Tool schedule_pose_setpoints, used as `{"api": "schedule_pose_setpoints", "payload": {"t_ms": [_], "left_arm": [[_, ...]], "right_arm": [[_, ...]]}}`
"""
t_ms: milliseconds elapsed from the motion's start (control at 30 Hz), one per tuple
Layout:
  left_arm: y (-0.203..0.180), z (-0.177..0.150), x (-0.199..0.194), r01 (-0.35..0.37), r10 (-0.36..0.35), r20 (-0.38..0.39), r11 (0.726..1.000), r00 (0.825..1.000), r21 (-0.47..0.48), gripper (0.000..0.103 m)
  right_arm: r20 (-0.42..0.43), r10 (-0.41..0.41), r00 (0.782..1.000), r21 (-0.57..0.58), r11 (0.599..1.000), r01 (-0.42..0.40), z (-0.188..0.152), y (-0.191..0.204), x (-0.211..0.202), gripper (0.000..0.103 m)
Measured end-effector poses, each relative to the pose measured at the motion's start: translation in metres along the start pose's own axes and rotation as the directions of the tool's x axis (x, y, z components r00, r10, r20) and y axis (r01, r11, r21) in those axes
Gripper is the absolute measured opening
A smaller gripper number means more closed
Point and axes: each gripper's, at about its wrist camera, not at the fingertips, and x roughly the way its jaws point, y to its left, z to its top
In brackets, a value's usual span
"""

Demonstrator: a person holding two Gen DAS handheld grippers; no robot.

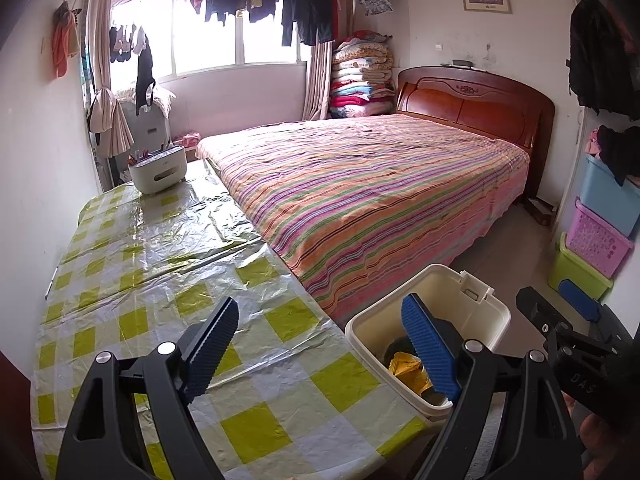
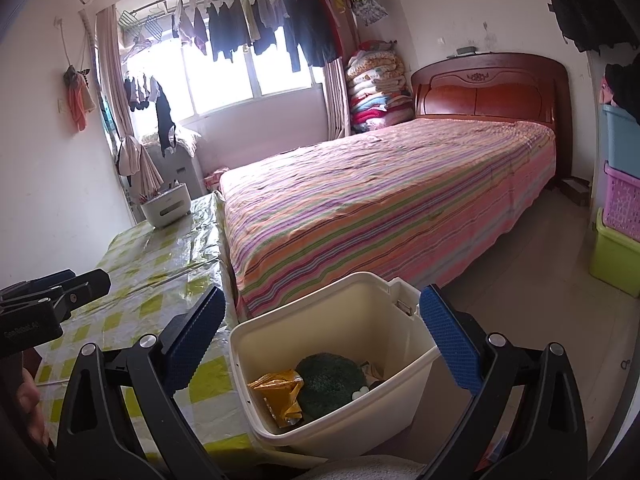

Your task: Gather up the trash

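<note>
Trash (image 2: 304, 390) lies in the bin (image 2: 404, 364); table (image 1: 168, 264) looks cleared; both grippers (image 1: 320, 346) (image 2: 324, 340) wide, empty; likely done.

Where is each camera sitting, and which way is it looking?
Left wrist: on the left gripper, open jaws, looking over the checked table toward the bed; the right gripper shows.
Right wrist: on the right gripper, open jaws, looking at the bin.
Both show bin, bed, table.
</note>
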Motion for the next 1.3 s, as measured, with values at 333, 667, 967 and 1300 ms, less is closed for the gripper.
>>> {"api": "schedule_pose_setpoints", "payload": {"t_ms": [333, 667, 967, 1300], "left_arm": [[0.000, -0.001, 0.000, -0.009, 0.009, 0.001, 1.000, 1.000, -0.003, 0.081], [0.002, -0.001, 0.000, -0.011, 0.011, 0.002, 1.000, 1.000, -0.006, 0.081], [0.004, 0.001, -0.001, 0.003, -0.003, -0.005, 1.000, 1.000, -0.016, 0.081], [0.002, 0.000, 0.000, -0.004, 0.004, -0.005, 1.000, 1.000, -0.013, 0.081]], "right_arm": [[-0.007, -0.004, 1.000, 0.004, 1.000, 0.004, -0.006, 0.000, 0.004, 0.096], [-0.011, -0.004, 1.000, 0.004, 1.000, 0.004, -0.007, -0.001, 0.004, 0.096], [-0.013, -0.004, 1.000, 0.005, 1.000, 0.004, -0.008, 0.000, 0.005, 0.096], [-0.017, -0.007, 1.000, 0.007, 1.000, 0.007, -0.011, 0.000, 0.005, 0.096]]}}
